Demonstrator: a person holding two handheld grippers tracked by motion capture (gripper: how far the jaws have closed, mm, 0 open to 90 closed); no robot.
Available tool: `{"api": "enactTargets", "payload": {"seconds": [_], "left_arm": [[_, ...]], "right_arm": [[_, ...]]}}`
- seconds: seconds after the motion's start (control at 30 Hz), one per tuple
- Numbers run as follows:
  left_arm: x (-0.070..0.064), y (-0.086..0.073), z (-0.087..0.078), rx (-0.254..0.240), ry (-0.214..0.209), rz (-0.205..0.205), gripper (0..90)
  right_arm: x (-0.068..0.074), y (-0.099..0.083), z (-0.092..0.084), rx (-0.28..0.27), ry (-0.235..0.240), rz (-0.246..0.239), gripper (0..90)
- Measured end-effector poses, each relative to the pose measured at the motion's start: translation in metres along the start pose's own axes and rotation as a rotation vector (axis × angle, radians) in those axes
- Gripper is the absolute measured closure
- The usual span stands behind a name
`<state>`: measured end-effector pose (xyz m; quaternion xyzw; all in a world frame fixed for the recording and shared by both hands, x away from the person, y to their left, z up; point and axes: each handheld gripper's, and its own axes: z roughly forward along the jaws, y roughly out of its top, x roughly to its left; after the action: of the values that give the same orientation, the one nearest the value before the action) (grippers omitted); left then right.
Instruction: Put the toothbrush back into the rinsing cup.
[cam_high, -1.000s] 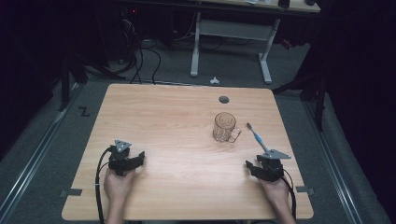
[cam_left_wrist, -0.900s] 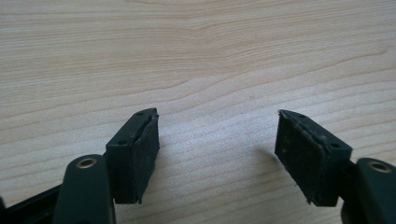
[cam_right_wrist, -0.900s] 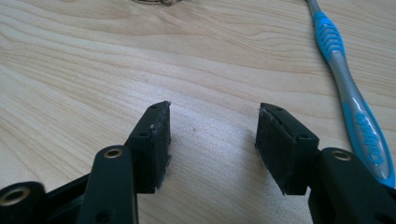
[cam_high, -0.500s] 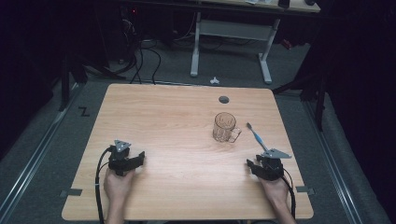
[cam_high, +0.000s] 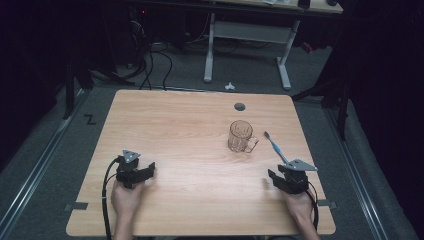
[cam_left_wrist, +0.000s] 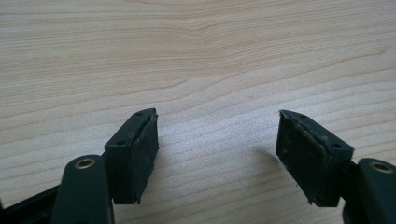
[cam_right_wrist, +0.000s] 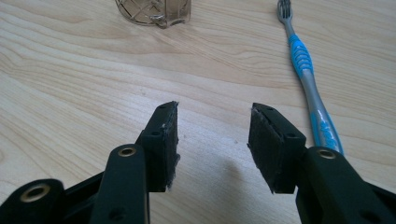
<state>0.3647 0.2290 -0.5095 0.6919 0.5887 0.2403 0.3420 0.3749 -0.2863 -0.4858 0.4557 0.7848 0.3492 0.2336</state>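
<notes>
A clear glass mug (cam_high: 241, 136) stands upright right of the table's middle, its base at the top of the right gripper view (cam_right_wrist: 154, 10). Just right of it a blue and grey toothbrush (cam_high: 274, 146) lies flat (cam_right_wrist: 308, 79), bristle end away from me. My right gripper (cam_high: 273, 178) rests near the front right edge, below the brush handle. Its jaws (cam_right_wrist: 214, 112) have just been closing but stand apart, with bare wood between them. My left gripper (cam_high: 148, 169) rests at the front left, jaws wide (cam_left_wrist: 217, 116) over bare wood.
The wooden table (cam_high: 175, 125) has a dark grommet hole (cam_high: 240, 106) behind the mug. Beyond its far edge stand the white legs of another desk (cam_high: 247, 35), with cables (cam_high: 150, 65) on the dark floor.
</notes>
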Motion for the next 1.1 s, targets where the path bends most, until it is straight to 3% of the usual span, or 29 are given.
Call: {"api": "enactTargets", "payload": {"seconds": [0.3,1.1], "left_arm": [[0.0,0.0,0.0,0.0,0.001,0.001,30.4],[0.0,0.0,0.0,0.0,0.002,0.002,30.4]], "right_arm": [[-0.004,0.005,-0.009,-0.008,-0.009,-0.004,55.9],[-0.023,0.029,-0.012,0.017,-0.03,-0.024,59.6]]}}
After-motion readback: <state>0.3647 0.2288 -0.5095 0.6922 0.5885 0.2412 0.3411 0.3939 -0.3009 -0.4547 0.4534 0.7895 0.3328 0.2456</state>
